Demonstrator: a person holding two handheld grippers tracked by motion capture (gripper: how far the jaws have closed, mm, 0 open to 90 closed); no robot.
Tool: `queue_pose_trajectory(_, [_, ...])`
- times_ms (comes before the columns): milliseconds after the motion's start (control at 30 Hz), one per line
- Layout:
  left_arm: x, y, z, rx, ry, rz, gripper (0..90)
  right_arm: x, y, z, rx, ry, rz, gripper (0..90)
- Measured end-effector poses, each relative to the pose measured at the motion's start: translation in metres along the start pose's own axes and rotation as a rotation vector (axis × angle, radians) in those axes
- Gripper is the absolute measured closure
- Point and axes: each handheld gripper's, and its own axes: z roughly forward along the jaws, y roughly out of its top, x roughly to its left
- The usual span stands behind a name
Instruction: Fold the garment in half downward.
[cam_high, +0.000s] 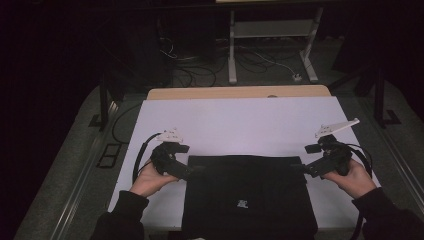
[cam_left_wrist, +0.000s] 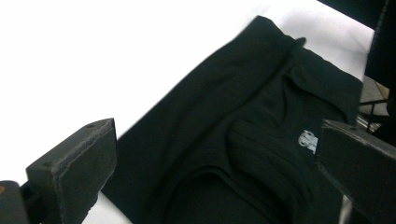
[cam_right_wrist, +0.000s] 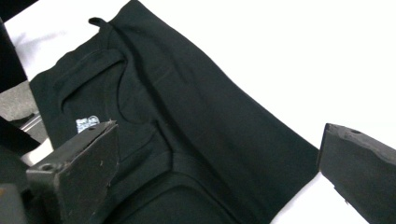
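Folding stage: the black garment (cam_high: 248, 197) lies flat as a folded rectangle on the near middle of the white counter (cam_high: 240, 122), its near edge reaching the counter's near edge; I judge that a further fold is being prepared.
Left gripper (cam_high: 192, 171): held low at the far left corner of the garment, jaws wide apart and empty; whether a jaw touches the cloth I cannot tell.
Garment detail: a small pale logo (cam_left_wrist: 309, 140) faces up near the middle.
Right gripper (cam_high: 301, 169): mirrored at the far right corner, jaws also wide apart, grasping nothing.
Reason for placement: both grippers stand at opposite corners, probably to lift one edge evenly.
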Motion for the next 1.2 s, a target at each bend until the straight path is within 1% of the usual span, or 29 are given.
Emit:
queue_pose_trajectory(33, [0.001, 0.0, 0.0, 0.005, -0.005, -0.006, 0.0, -0.002, 0.0, 0.001, 0.0, 0.0, -0.002, 0.0])
queue_pose_trajectory(100, [0.005, 0.0, 0.001, 0.01, -0.001, -0.012, 0.0, -0.005, 0.001, 0.003, 0.002, -0.002, 0.005, 0.0])
queue_pose_trajectory(233, [0.011, 0.0, 0.002, 0.0, 0.002, -0.033, 0.0, -0.011, 0.002, 0.005, -0.002, -0.007, 0.01, 0.0])
queue_pose_trajectory(433, [0.022, -0.002, 0.006, 0.008, 0.024, -0.044, 0.0, -0.02, 0.004, 0.012, 0.007, -0.014, 0.025, 0.0])
queue_pose_trajectory(600, [0.033, -0.005, 0.009, 0.025, 0.02, -0.056, 0.0, -0.024, 0.004, 0.016, 0.011, -0.016, 0.022, 0.0])
queue_pose_trajectory(667, [0.036, -0.006, 0.01, 0.022, 0.023, -0.067, 0.0, -0.026, 0.005, 0.018, 0.014, -0.019, 0.02, 0.0])
queue_pose_trajectory(733, [0.038, -0.006, 0.011, 0.007, 0.023, -0.079, 0.0, -0.027, 0.005, 0.02, 0.017, -0.016, 0.02, 0.0])
queue_pose_trajectory(767, [0.041, -0.006, 0.011, 0.012, 0.031, -0.071, 0.0, -0.028, 0.005, 0.021, 0.018, -0.018, 0.021, 0.0])
queue_pose_trajectory(800, [0.042, -0.007, 0.012, 0.006, 0.036, -0.081, 0.0, -0.03, 0.005, 0.022, 0.019, -0.016, 0.019, 0.0])
queue_pose_trajectory(833, [0.044, -0.007, 0.012, 0.014, 0.037, -0.082, 0.0, -0.031, 0.005, 0.023, 0.021, -0.017, 0.017, 0.0])
queue_pose_trajectory(933, [0.05, -0.009, 0.014, 0.017, 0.042, -0.096, 0.0, -0.033, 0.006, 0.026, 0.025, -0.013, 0.016, 0.0])
queue_pose_trajectory(1000, [0.055, -0.01, 0.016, 0.009, 0.045, -0.109, 0.0, -0.035, 0.006, 0.028, 0.029, -0.016, 0.014, 0.0])
queue_pose_trajectory(1067, [0.058, -0.011, 0.017, 0.008, 0.054, -0.114, 0.0, -0.037, 0.005, 0.03, 0.036, -0.016, 0.014, 0.0])
queue_pose_trajectory(1200, [0.065, -0.013, 0.019, 0.005, 0.043, -0.13, 0.0, -0.041, 0.005, 0.034, 0.04, -0.015, 0.017, 0.0])
